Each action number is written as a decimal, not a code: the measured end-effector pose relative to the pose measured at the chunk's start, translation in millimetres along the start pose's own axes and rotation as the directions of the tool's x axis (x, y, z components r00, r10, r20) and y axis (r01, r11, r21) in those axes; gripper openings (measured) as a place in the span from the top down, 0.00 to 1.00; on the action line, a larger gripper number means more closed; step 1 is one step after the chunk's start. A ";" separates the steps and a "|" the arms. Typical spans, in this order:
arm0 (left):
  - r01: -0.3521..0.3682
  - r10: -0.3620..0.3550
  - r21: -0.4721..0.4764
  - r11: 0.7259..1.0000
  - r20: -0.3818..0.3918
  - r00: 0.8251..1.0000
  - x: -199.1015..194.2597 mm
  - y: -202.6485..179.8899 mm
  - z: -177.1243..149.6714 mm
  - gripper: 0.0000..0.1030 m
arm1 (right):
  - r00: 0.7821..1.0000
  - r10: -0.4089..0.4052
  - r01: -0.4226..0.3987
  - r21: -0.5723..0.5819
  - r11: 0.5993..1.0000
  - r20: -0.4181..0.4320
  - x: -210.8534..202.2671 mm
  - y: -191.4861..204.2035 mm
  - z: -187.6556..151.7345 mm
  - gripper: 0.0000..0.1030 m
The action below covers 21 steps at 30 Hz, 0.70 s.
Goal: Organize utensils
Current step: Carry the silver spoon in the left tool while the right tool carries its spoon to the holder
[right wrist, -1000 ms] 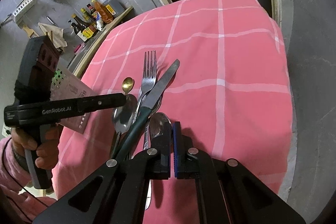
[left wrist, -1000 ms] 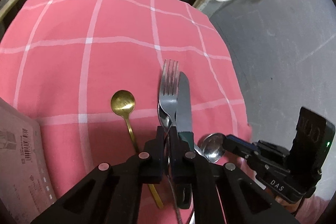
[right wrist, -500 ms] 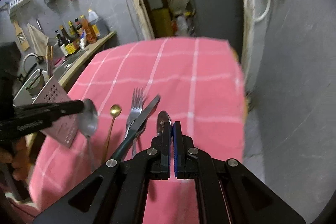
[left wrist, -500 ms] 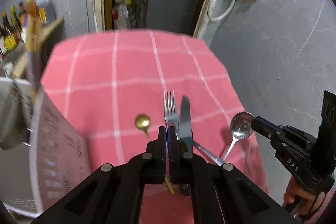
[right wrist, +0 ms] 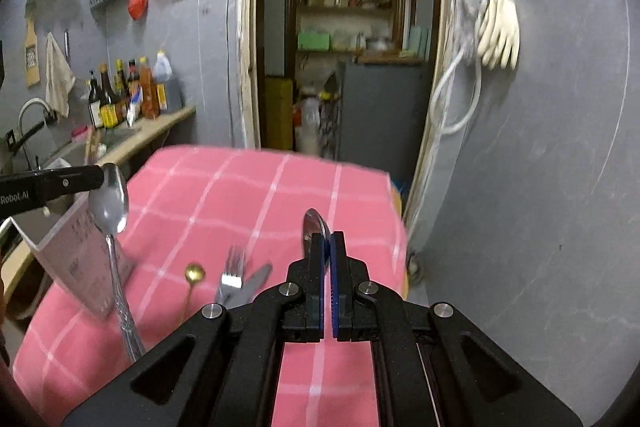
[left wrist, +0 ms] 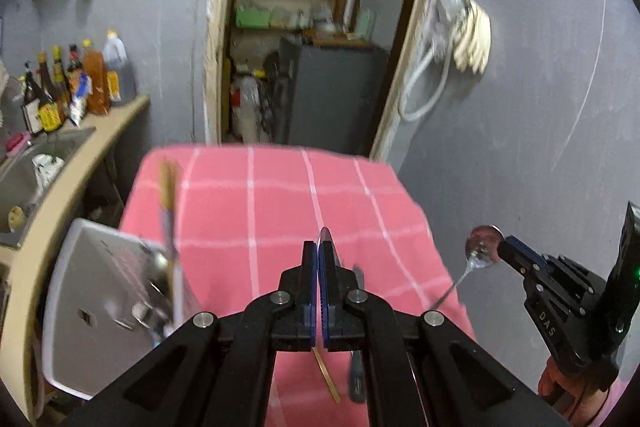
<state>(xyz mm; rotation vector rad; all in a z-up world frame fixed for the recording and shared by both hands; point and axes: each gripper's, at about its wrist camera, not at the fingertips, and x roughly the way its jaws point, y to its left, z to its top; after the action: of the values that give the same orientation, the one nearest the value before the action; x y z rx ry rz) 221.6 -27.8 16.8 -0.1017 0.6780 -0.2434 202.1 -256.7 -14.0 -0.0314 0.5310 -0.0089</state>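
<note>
From the left wrist view, the left gripper [left wrist: 319, 259] has its jaws pinching a silver spoon [left wrist: 325, 235] by the bowl, only a sliver of that bowl showing above the pads. Below it lies the tabletop under a pink checked cloth [left wrist: 256, 211], with a perforated metal utensil holder [left wrist: 108, 303] at the near left edge — blurred. Off to the right, the right gripper [left wrist: 505, 247] clamps a second spoon [left wrist: 482, 247] in the air, handle hanging down. From the right wrist view, the right gripper [right wrist: 329, 267] is pressed onto that second spoon [right wrist: 314, 227], its bowl poking up past the pads. At left the left gripper [right wrist: 98, 175] holds the silver spoon [right wrist: 109, 199] above the utensil holder [right wrist: 76, 259], handle dangling. On the cloth [right wrist: 256, 187] lie a small gold spoon [right wrist: 194, 273], a fork [right wrist: 232, 273] and a knife [right wrist: 252, 283] — side by side.
</note>
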 end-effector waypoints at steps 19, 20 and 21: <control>-0.300 0.299 -0.045 0.953 0.309 0.903 -101.2 93.4 53.0 0.98 | 0.931 0.246 -0.208 -0.163 0.964 0.268 -44.4 144.5 105.9 0.98; -0.311 0.309 -0.043 0.949 0.312 0.898 -102.3 96.0 52.4 0.98 | 0.928 0.257 -0.214 -0.180 0.960 0.271 -44.2 153.4 105.4 0.98; -0.323 0.319 -0.041 0.946 0.314 0.894 -102.9 99.9 51.6 0.98 | 0.924 0.268 -0.219 -0.199 0.955 0.272 -44.8 162.5 105.0 0.98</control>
<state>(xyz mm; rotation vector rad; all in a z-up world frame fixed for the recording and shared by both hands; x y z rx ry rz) 195.8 95.7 102.2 -0.0143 0.3623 0.0888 216.7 -90.7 93.9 -0.1266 0.2298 0.2816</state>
